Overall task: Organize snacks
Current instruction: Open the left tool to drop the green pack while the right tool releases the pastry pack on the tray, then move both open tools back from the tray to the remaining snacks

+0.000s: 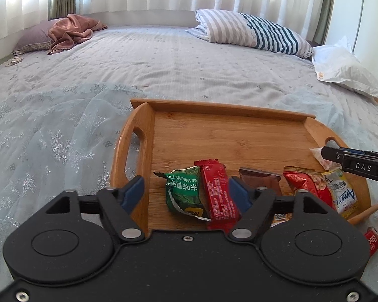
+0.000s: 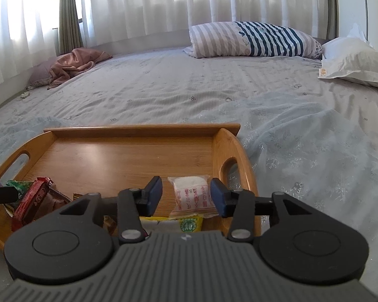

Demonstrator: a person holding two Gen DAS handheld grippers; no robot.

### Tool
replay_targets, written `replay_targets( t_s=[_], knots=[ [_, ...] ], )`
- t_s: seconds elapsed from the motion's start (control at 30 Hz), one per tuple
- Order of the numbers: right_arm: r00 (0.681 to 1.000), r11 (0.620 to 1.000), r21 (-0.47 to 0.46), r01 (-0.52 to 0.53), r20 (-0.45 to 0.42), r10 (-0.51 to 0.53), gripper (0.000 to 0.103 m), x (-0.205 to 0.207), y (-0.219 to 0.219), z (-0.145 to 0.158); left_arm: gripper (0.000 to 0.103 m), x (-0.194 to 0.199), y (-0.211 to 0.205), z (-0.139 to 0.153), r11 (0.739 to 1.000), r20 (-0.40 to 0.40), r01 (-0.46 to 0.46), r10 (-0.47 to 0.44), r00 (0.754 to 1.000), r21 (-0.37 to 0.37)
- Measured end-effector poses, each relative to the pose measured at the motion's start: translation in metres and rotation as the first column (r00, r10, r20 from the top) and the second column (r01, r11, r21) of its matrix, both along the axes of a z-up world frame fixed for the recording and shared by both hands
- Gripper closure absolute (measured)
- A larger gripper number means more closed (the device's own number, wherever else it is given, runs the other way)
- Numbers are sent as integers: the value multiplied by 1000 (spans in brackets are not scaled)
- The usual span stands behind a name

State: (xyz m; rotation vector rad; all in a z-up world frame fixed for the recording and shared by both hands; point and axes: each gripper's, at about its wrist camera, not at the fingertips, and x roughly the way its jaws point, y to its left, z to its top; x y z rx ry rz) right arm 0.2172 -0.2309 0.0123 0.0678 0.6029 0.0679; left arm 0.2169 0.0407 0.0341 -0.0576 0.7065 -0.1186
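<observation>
The left gripper point(image 1: 186, 191) has its blue-padded fingers point(image 1: 133, 191) spread wide, pressing on nothing. Between them lie two snacks on the wooden tray point(image 1: 214, 130): a green wasabi-pea packet point(image 1: 182, 191), crumpled with a torn jagged edge, and just beside it a long red wrapped bar point(image 1: 220, 196) that reaches the inner side of the right-hand finger — whether it touches the pad cannot be told. Beyond that finger, along the tray's near edge, sit a brown packet point(image 1: 260, 180), a shiny red packet point(image 1: 306, 185) and a white-and-yellow sachet point(image 1: 344, 196), overlapping one another. Off the tray, near its corner, a small red biscuit pack point(image 1: 371, 241) lies on the bed point(image 1: 163, 58).

The right gripper point(image 2: 186, 196) also stands with fingers point(image 2: 153, 193) apart, not pinching. A clear pouch of white sweets with red print point(image 2: 192, 196) rests between them on the tray point(image 2: 113, 151), a gap showing on the left side; on the right it comes close to the pad. Nearer than the fingers, a yellow-white packet with a green seal point(image 2: 179, 224) is partly hidden by the gripper body.

Ahead of both pairs of fingers the tray floor is bare up to its far rim, and the cut-out handles rise at either end. A pale snowflake-patterned gauze point(image 2: 302, 151) spreads under the tray, with a striped pillow point(image 2: 254, 40) well beyond.
</observation>
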Motion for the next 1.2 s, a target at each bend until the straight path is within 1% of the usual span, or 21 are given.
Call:
replay_targets(
  t_s=[0.03, 0.2, 0.43, 0.57, 0.73, 1.0, 1.2],
  knots=[
    [1000, 1000, -1, -1, 5, 1, 36, -2, 0, 2, 23, -2, -1, 2, 1000, 3, 0, 0, 1000, 2],
    [999, 1000, 1, -5, 35, 5, 29, -15, -1, 13, 18, -16, -3, 11, 1000, 19, 7, -7, 1000, 8],
    [996, 999, -11, -40, 82, 41, 17, -46, 0, 27, 14, -43, -7, 22, 1000, 35, 24, -24, 999, -3],
    [992, 998, -30, -64, 106, 67, 15, -64, 4, 34, 12, -60, -9, 26, 999, 43, 31, -31, 999, -14],
    [988, 995, -41, -88, 120, 92, 13, -83, 9, 38, 11, -80, -13, 30, 999, 55, 42, -42, 998, -7],
    [983, 992, -63, -113, 140, 121, 10, -111, 16, 37, 7, -108, -23, 34, 998, 75, 57, -57, 995, 13],
    [979, 989, -57, -134, 147, 141, 4, -128, 20, 34, 7, -122, -28, 37, 998, 75, 69, -69, 995, -5]
  ],
)
